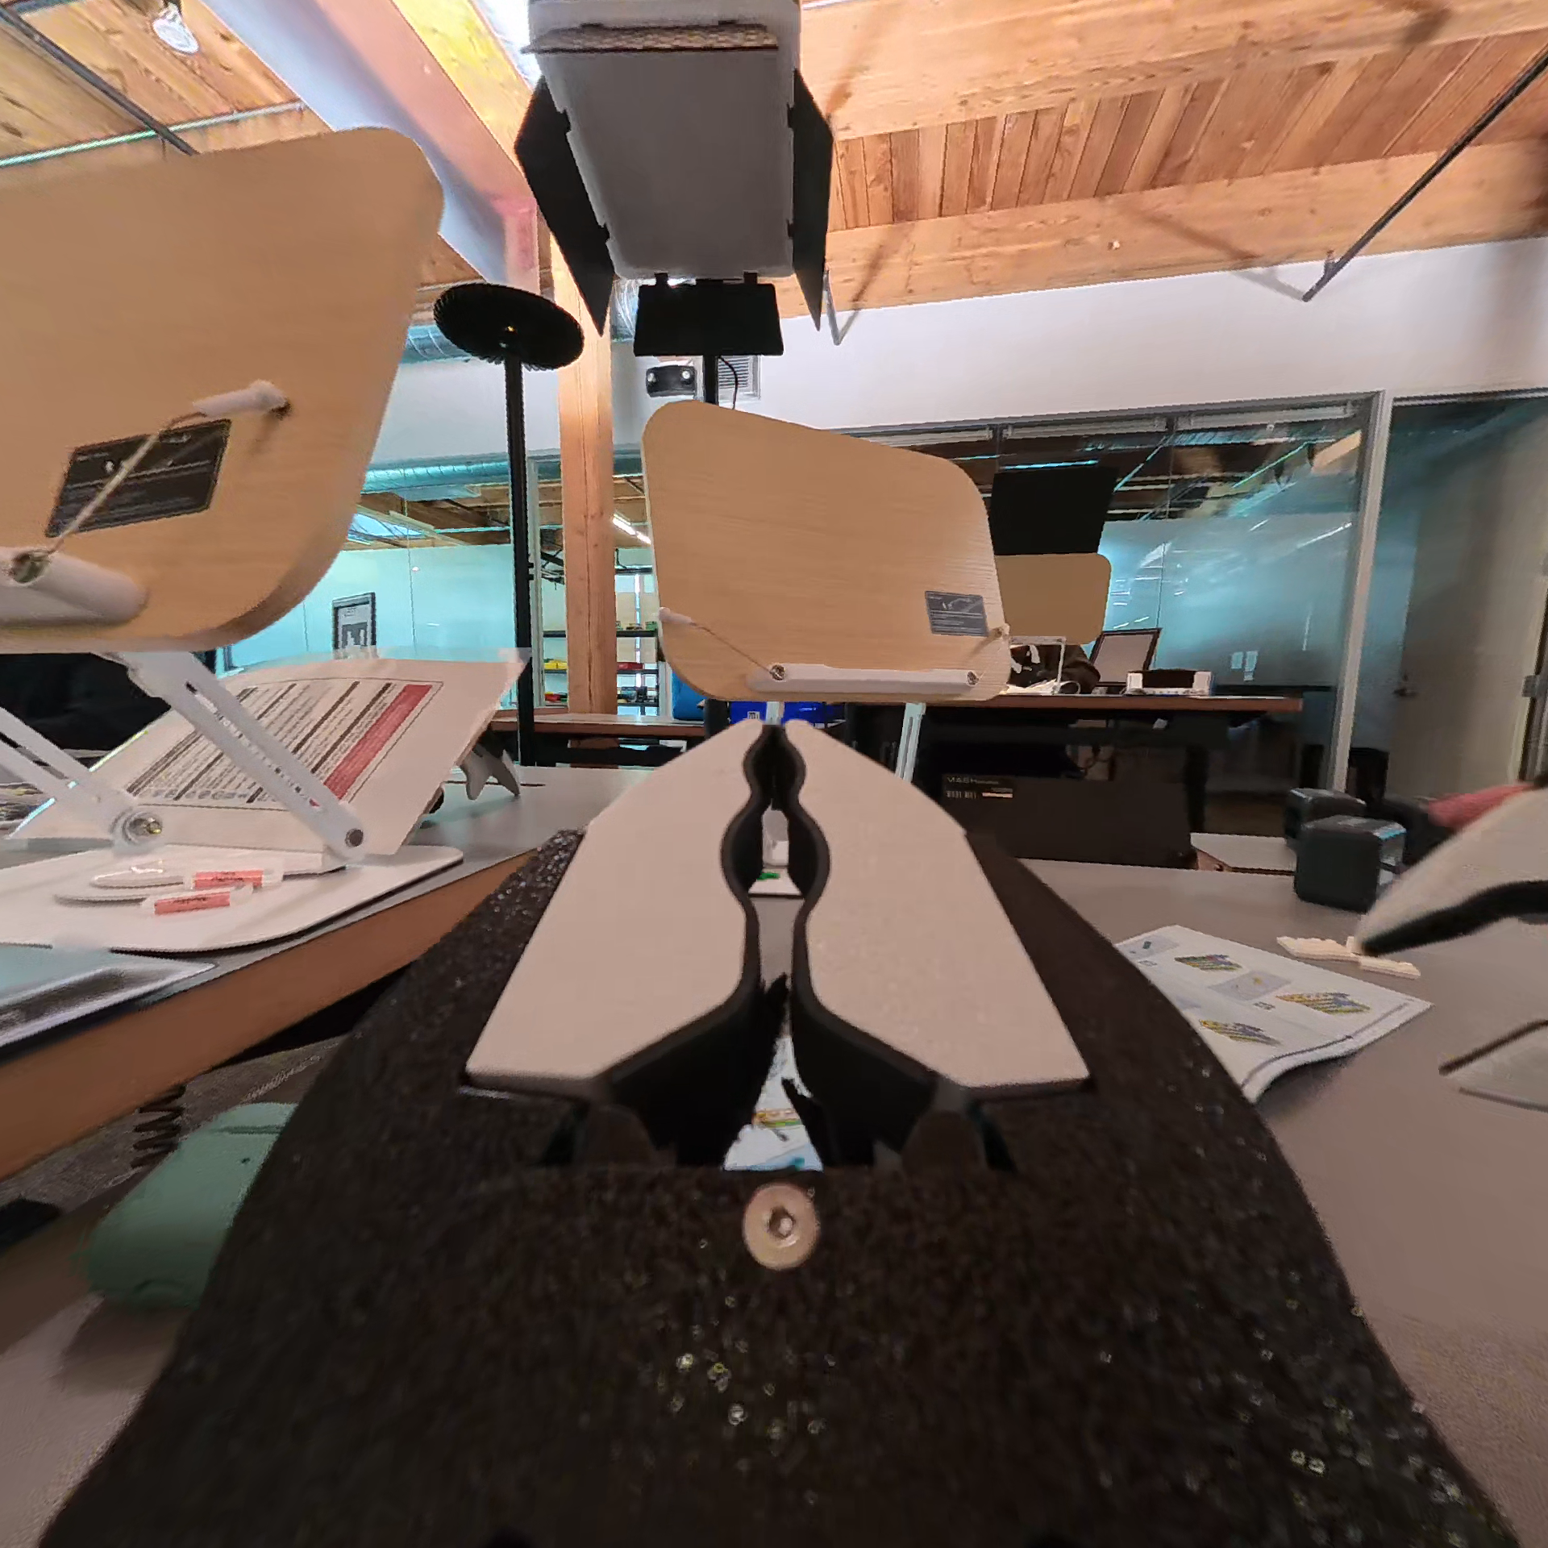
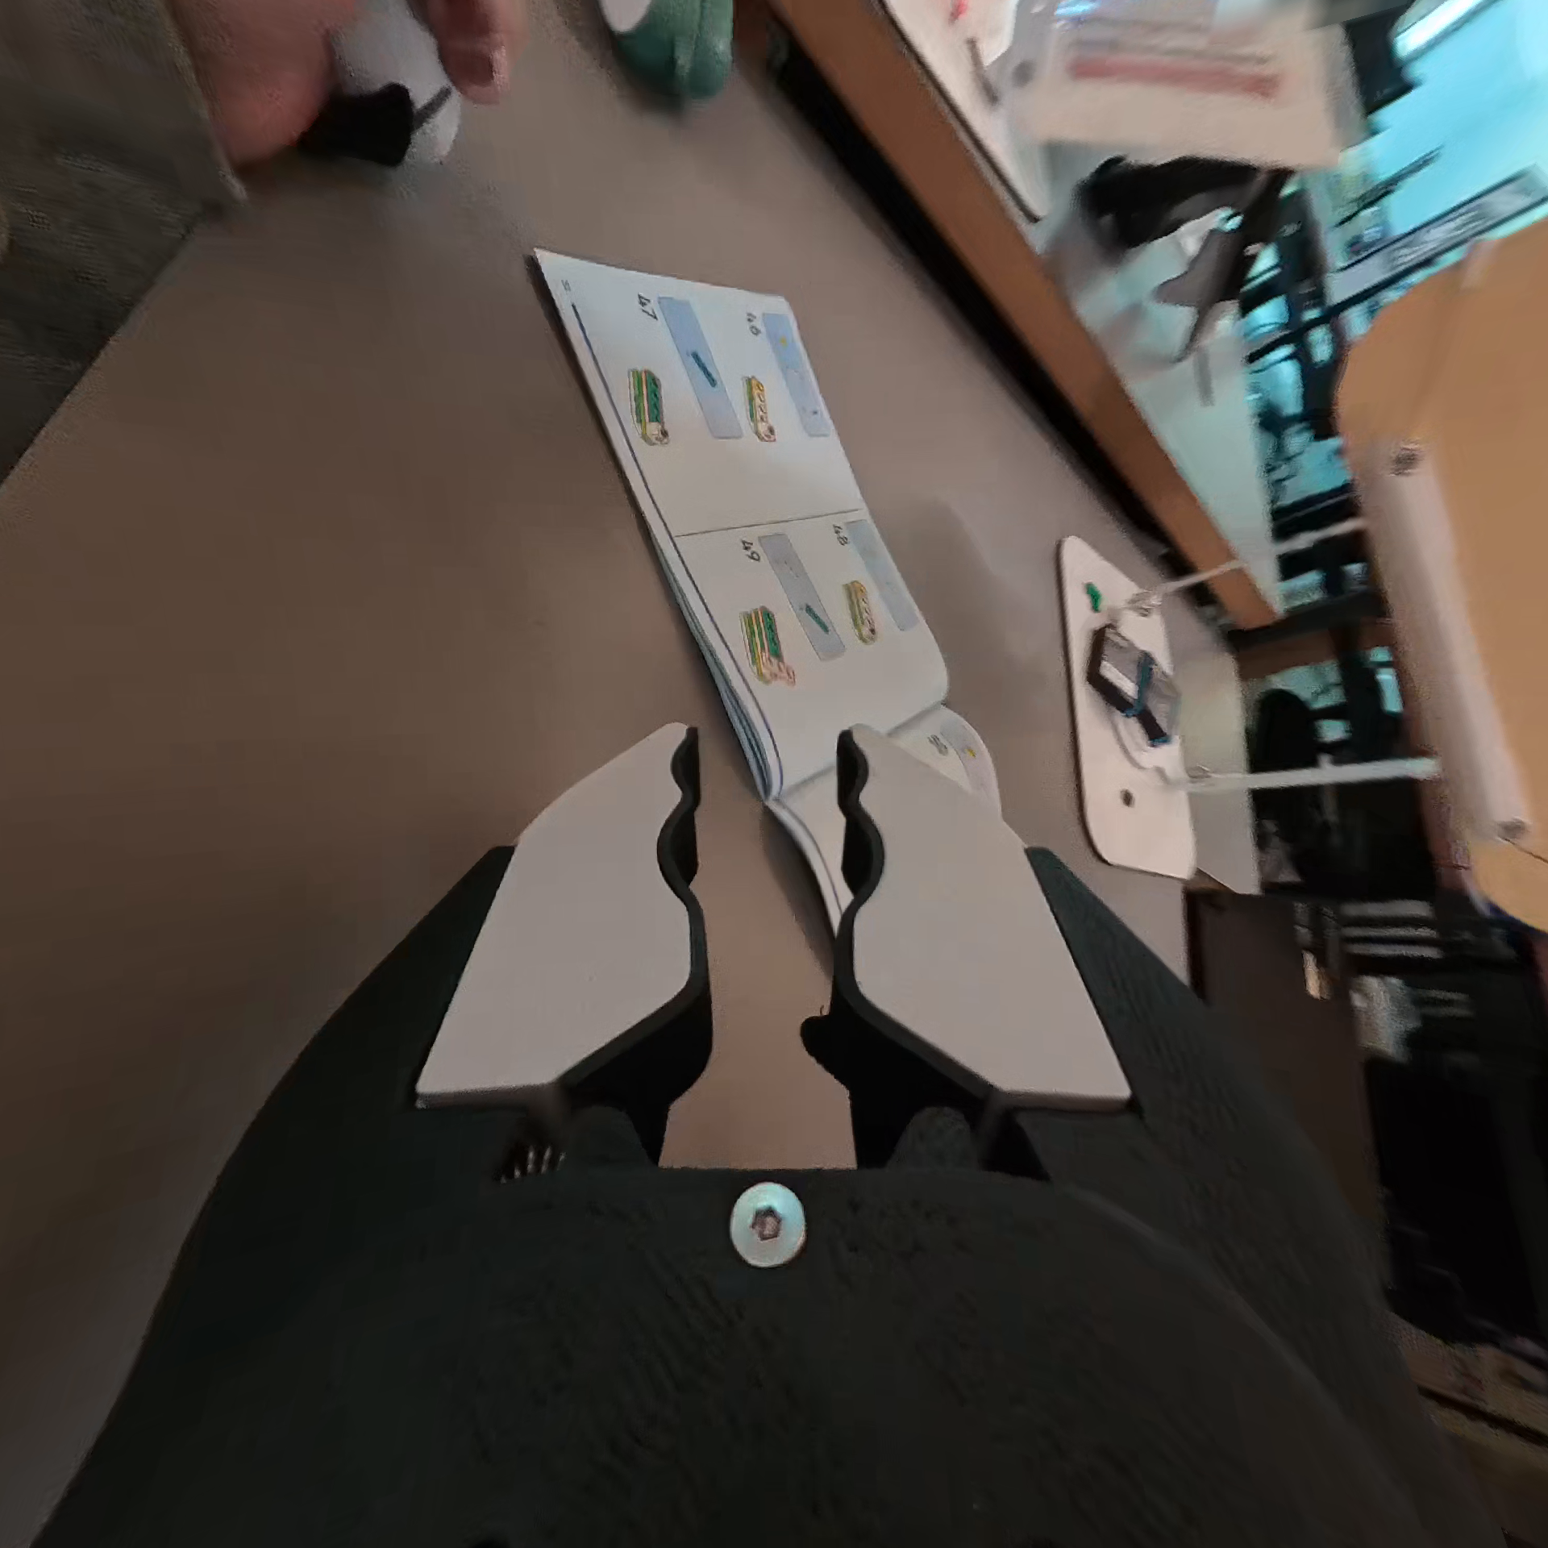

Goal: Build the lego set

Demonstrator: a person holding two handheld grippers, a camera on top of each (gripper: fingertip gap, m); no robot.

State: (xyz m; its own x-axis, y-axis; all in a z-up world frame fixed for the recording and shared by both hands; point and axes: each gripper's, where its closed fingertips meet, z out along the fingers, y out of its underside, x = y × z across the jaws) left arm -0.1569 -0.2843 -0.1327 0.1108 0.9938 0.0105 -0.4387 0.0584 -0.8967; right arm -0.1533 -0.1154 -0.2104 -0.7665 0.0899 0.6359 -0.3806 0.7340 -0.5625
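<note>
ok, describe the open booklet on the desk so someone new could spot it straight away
Start from the grey desk. The booklet lies open flat on it, just ahead of the open right gripper. It is the only printed paper lying flat here, its white pages showing small coloured building-block pictures, unlike the plain white stand base beside it.

**Two matching black-and-grey hand tools**

The left tool has two flat pale grey fingers edged with wavy black pads, set in a rough, speckled black body. A silver hex-socket screw sits at its middle. The right tool is built the same: grey fingers, black scalloped pads, textured black body and a silver screw.
</note>
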